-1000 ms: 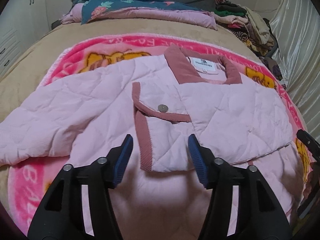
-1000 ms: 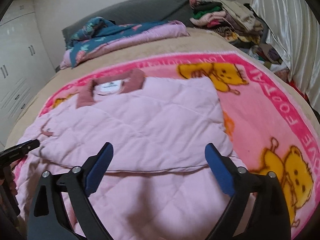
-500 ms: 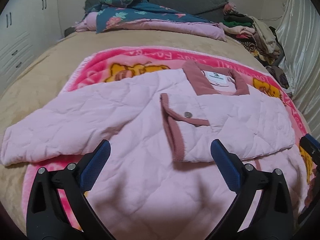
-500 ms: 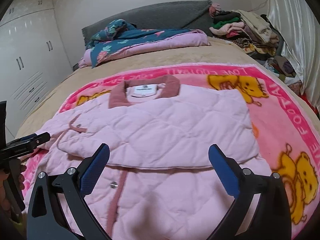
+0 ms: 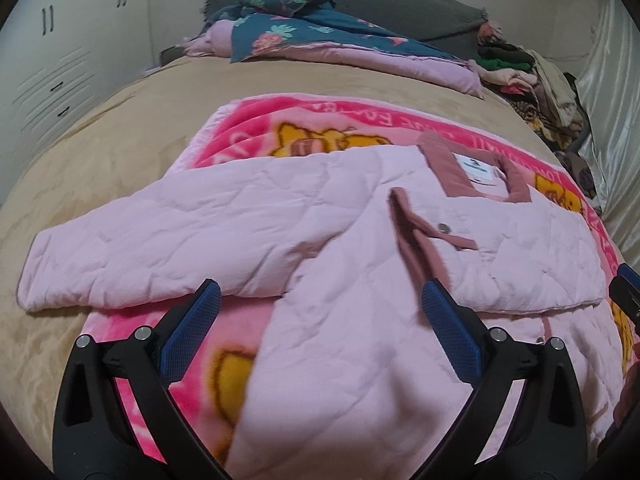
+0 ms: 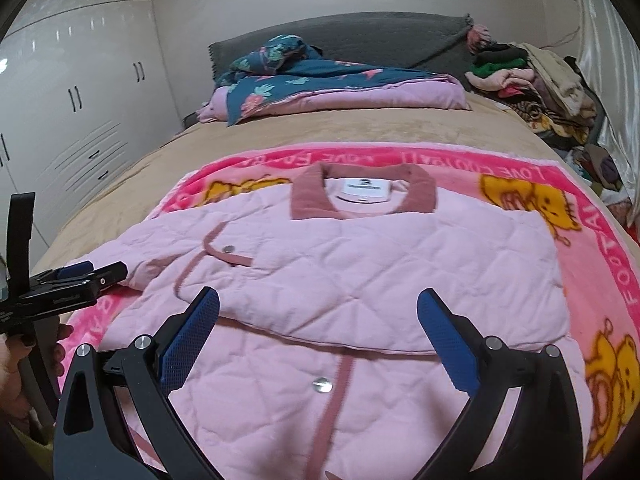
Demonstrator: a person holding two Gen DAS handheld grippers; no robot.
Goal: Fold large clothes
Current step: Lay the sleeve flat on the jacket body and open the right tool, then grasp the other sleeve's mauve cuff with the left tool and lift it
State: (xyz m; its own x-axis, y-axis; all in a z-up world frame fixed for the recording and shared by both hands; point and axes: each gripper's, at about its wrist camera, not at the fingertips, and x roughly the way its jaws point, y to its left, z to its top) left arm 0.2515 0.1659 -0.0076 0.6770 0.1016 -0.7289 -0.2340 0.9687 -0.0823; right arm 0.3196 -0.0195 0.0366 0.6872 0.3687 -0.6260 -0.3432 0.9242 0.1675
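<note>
Grippers both wide, empty, above jacket: soft, puffy, light; grab unfolded sleeve cuff, far left.

My left gripper has let its jaws spread wide, nothing between them, and drawn back from the quilted pink jacket; my right gripper backed off too.
</note>
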